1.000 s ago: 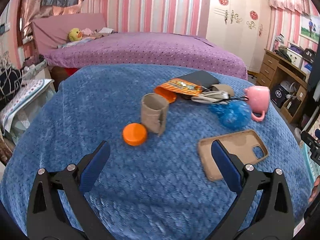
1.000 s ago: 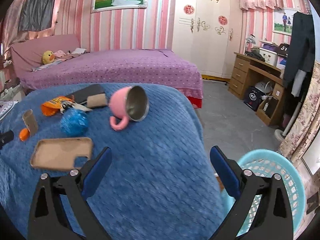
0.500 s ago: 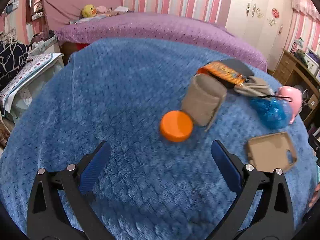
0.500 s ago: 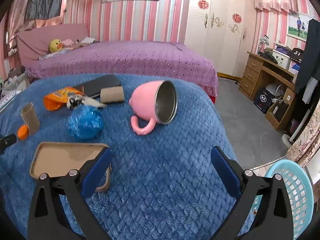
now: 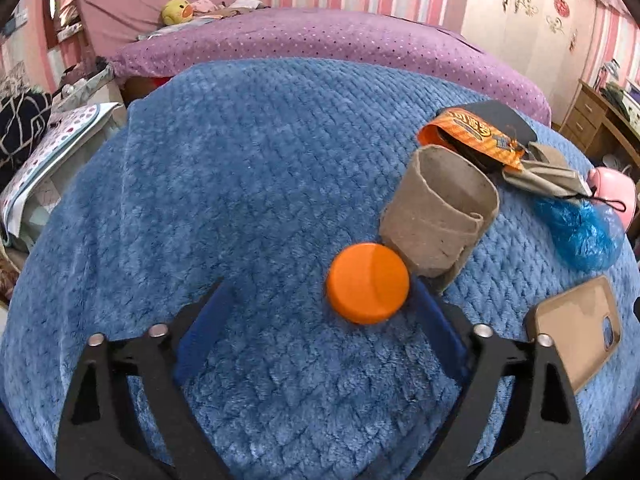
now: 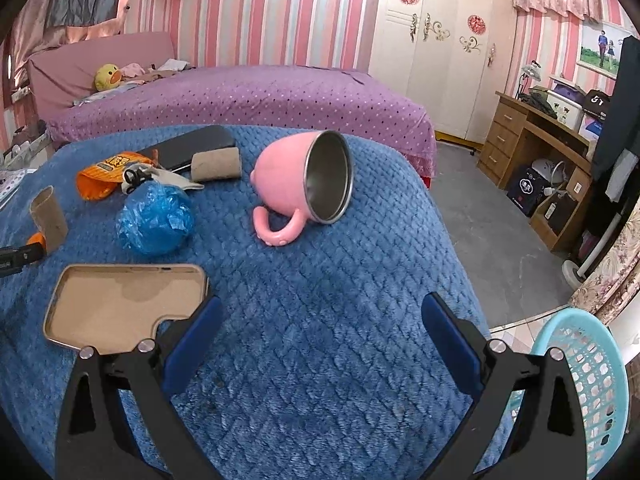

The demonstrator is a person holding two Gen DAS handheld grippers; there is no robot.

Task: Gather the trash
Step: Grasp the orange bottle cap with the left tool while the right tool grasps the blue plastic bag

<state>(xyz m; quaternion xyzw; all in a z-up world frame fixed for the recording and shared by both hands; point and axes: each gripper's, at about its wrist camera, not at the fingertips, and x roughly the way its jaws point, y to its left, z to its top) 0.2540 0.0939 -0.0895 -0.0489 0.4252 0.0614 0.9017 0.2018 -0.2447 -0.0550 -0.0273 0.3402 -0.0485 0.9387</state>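
A thick blue quilted blanket (image 5: pixel 248 168), plush and ribbed, covers the counter. In the left wrist view an orange cap (image 5: pixel 368 283) — a flat, smooth plastic disc — lies just right of the frame's centre, touching the foot of a cardboard tube (image 5: pixel 438 218) that stands upright behind it, its rough grey-brown wall peeling open along one seam. Further to the upper right lie an orange snack wrapper (image 5: pixel 470 132) on a dark flat slab, a crumpled blue plastic ball (image 5: pixel 580 232), and at the right edge a tan phone case (image 5: pixel 576 332), hollow side up.

The left gripper (image 5: pixel 320 304) is wide apart but closing, its blue pads low on the blanket; the cap sits between them, close against the right pad, well clear of the left. No squeeze shows yet.

In the right wrist view the right gripper (image 6: pixel 320 316) hangs spread wide with nothing between its pads — only bare blanket. Its left pad overlaps the phone case's (image 6: pixel 120 304) corner in the lower left; whether it touches, I cannot tell. A pink mug (image 6: pixel 304 184) with a shiny steel lining lies on its side at the centre. A second tube (image 6: pixel 216 165) lies flat above the blue ball. A turquoise lattice basket (image 6: pixel 588 376) stands on the floor at the lower right.
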